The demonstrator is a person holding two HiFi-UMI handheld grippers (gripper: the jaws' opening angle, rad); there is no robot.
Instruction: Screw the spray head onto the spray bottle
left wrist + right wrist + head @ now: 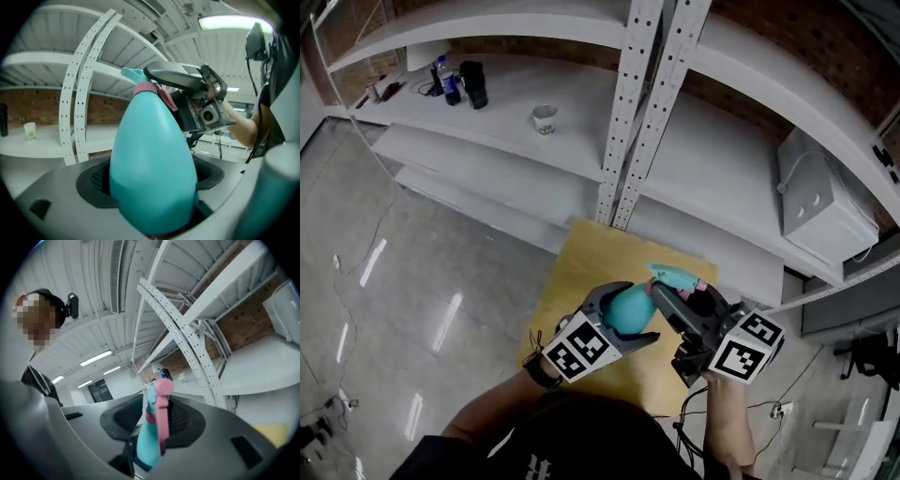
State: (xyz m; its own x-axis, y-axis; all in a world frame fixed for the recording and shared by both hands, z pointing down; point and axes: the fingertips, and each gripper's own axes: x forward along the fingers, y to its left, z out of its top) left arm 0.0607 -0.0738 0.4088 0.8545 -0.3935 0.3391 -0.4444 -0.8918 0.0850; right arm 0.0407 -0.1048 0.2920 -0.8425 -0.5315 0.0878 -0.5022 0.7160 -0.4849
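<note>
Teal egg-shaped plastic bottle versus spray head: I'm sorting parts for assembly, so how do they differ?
The teal egg-shaped plastic bottle is plump, smooth and one colour; the slim spray head adds a pink trigger and collar. The left gripper clamps the bottle, the right gripper the head. Both are teal plastic.

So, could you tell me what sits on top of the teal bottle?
The spray head, held by the right gripper; its collar covers the neck of the bottle.
</note>
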